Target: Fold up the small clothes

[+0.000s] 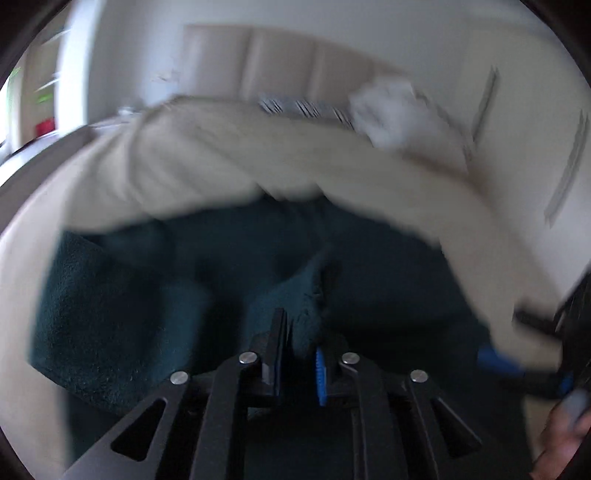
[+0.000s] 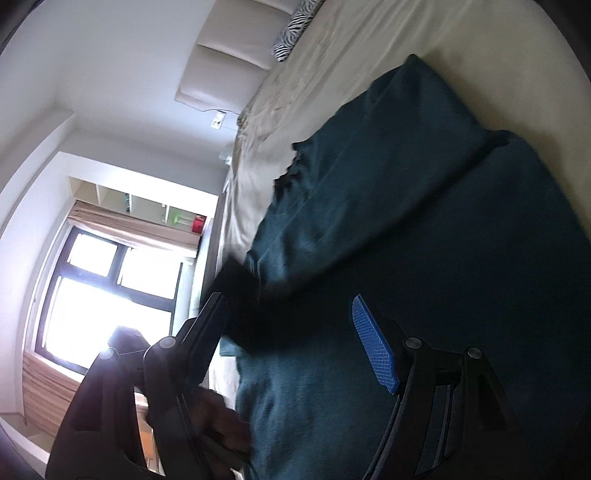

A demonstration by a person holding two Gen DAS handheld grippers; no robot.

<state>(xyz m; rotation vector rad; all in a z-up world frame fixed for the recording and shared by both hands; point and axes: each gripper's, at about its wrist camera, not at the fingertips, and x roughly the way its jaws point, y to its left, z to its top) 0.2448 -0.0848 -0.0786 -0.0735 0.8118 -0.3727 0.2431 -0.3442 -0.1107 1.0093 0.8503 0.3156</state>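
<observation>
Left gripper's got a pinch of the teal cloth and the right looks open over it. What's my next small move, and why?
Probably close the right gripper on the near edge of the teal cloth. Its jaws stand wide apart with fabric lying between them, gripping nothing, while the left gripper is shut on a raised fold of the cloth. The cloth lies rumpled on the bed, so a second grip should let you lift and spread it before folding.

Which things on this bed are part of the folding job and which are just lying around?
Part of the job:
- dark teal garment, spread on the bed
- left hand-held gripper, shut on a fold of it
- right hand-held gripper, open over it

Just lying about:
- beige bedsheet
- zebra-print pillow
- white crumpled cloth
- padded headboard
</observation>
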